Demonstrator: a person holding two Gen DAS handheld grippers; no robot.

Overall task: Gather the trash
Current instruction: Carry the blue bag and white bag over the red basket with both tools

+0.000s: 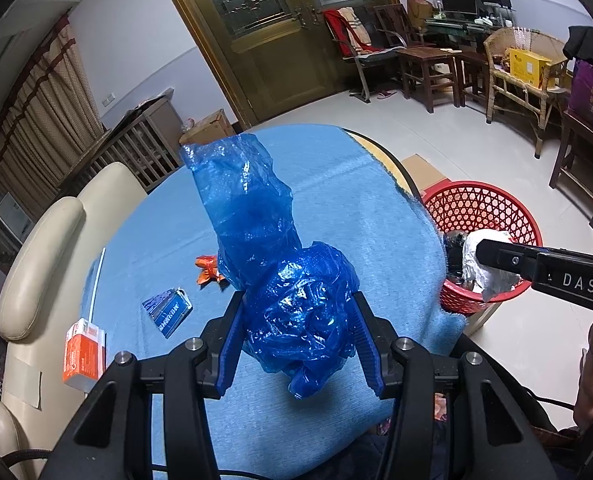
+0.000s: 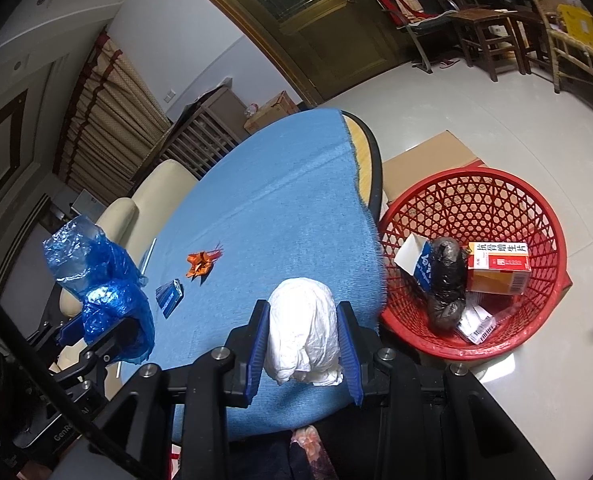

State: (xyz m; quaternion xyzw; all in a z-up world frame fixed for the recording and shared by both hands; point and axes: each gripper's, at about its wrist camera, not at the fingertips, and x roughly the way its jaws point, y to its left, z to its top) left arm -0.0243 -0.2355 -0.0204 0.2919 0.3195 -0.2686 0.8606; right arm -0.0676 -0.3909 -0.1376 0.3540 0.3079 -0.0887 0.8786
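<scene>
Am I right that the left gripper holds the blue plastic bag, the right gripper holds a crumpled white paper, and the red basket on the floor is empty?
Not quite. The left gripper does hold the blue plastic bag, and the right gripper the crumpled white paper. But the red basket already holds trash, including a black bag and an orange box, as the right wrist view shows.

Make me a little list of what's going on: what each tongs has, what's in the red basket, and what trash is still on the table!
left tongs: shut on blue plastic bag
right tongs: shut on white crumpled paper
red basket: on the floor beside the table; holds an orange box, a black bag, other packaging
blue tablecloth: orange wrapper, small blue packet
</scene>
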